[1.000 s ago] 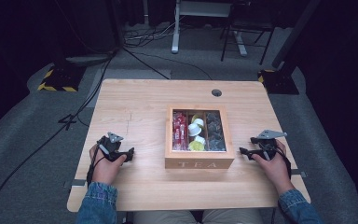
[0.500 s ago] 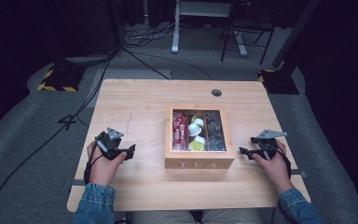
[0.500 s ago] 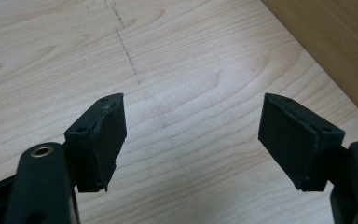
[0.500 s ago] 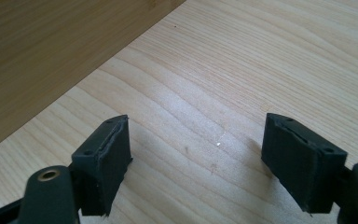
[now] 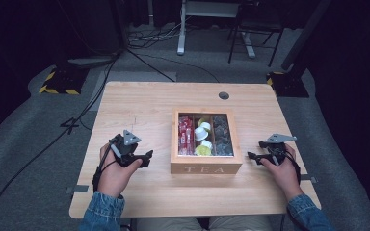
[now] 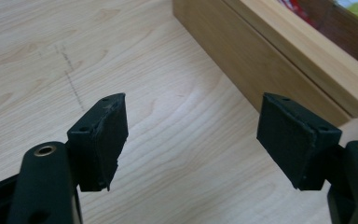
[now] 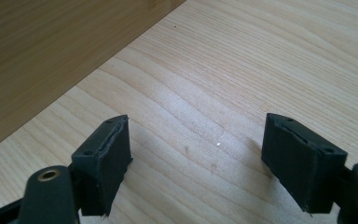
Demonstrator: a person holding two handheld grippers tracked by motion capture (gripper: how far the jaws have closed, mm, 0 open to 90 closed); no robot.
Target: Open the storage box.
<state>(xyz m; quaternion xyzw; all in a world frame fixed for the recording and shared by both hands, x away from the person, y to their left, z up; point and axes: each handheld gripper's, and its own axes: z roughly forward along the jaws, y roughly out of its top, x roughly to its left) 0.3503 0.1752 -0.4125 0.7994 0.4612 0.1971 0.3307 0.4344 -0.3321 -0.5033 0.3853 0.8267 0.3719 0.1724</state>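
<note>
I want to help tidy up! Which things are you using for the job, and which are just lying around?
Probably in use: tea box, between open left gripper and open right gripper; table.

Just around: cables, chair, both on the floor.

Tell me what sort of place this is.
Probably a lab or recording studio, not a home: black curtains around a lone table, cables across grey carpet, hazard-taped stand bases, and a gripper in each hand beside a tea box.
</note>
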